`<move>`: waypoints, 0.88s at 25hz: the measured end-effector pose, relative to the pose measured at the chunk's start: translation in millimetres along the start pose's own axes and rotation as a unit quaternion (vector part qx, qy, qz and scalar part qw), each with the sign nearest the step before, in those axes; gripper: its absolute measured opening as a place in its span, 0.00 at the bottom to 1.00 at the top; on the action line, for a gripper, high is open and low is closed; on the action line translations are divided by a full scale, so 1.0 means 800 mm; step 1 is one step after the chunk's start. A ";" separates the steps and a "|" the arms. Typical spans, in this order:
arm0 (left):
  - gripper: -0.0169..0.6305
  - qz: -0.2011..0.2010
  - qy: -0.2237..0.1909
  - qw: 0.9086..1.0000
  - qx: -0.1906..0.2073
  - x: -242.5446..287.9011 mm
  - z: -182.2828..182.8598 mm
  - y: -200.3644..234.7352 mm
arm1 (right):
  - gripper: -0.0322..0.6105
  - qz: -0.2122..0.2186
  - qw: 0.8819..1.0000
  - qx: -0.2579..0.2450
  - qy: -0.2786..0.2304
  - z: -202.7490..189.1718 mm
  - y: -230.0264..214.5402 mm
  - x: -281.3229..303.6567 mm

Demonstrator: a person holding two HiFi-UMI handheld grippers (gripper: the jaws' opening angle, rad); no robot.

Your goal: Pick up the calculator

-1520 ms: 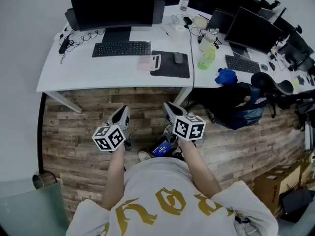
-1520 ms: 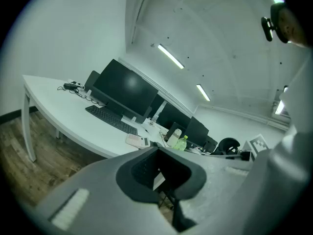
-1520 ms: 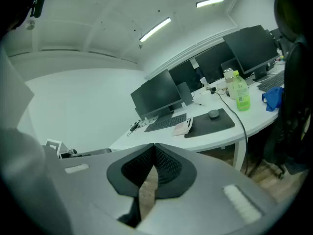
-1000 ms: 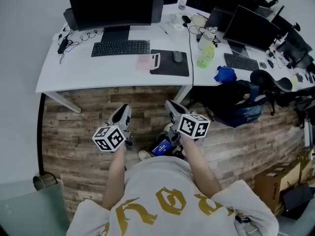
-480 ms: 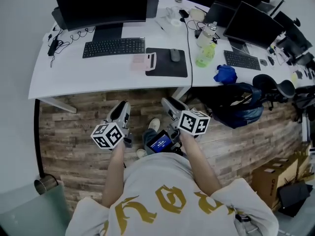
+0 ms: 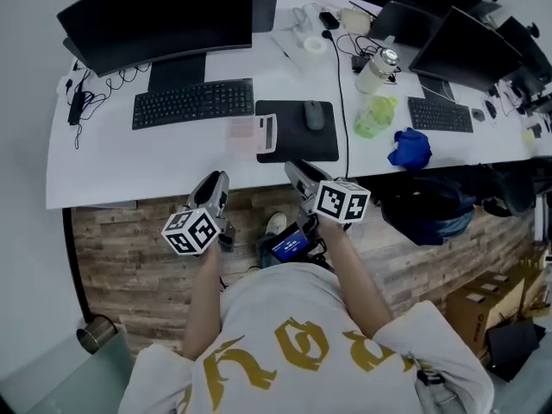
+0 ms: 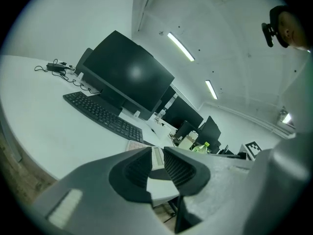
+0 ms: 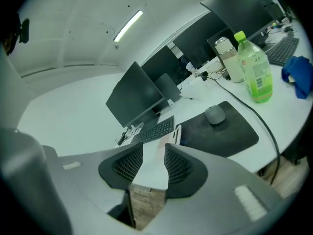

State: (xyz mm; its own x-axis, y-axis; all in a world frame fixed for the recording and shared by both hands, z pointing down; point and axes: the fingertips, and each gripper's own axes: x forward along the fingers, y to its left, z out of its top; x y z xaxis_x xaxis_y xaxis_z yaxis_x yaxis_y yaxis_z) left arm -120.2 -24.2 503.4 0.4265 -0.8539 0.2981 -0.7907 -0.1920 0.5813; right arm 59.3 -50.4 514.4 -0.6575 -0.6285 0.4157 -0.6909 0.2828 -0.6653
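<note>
The calculator (image 6: 253, 134) is a flat pale pink slab with a white end. It lies on the white desk (image 6: 129, 164) between the black keyboard (image 6: 194, 102) and the mouse pad (image 6: 297, 142). Both grippers are held low at the desk's front edge, short of the calculator. My left gripper (image 6: 216, 185) is open and holds nothing; in the left gripper view the calculator (image 7: 157, 155) shows through its gap. My right gripper (image 6: 297, 173) is also open and holds nothing; in the right gripper view the calculator (image 8: 172, 134) lies just beyond its tips.
A mouse (image 6: 313, 115) sits on the pad. A large dark monitor (image 6: 155, 20) stands behind the keyboard. To the right are a green bottle (image 6: 373, 117), a blue cloth (image 6: 410, 147), a black cable (image 6: 343, 76) and a second keyboard (image 6: 440, 115). Wood floor lies below the desk.
The person has stepped toward the desk, so the desk and calculator are nearer. Both grippers now reach the desk's front edge. Their jaws have stayed open.
</note>
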 end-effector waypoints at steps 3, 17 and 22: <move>0.14 0.022 0.010 1.000 0.001 0.029 0.008 0.024 | 0.32 -0.001 1.000 0.011 0.020 0.011 -0.019 0.028; 0.14 0.054 0.037 0.998 -0.018 0.094 0.010 0.075 | 0.34 0.006 0.994 0.081 0.078 0.018 -0.059 0.124; 0.14 0.047 0.062 0.997 -0.021 0.126 0.008 0.094 | 0.35 -0.010 0.991 0.094 0.095 0.015 -0.074 0.148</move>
State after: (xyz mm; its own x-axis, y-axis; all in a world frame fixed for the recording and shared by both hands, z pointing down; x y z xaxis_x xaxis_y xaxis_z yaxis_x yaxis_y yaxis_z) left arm -139.6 -128.2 572.7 0.4043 -0.8006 0.4422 -0.8116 -0.0912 0.5770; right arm 25.8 -150.3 595.5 -0.7019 -0.4792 0.5270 -0.6474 0.1207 -0.7526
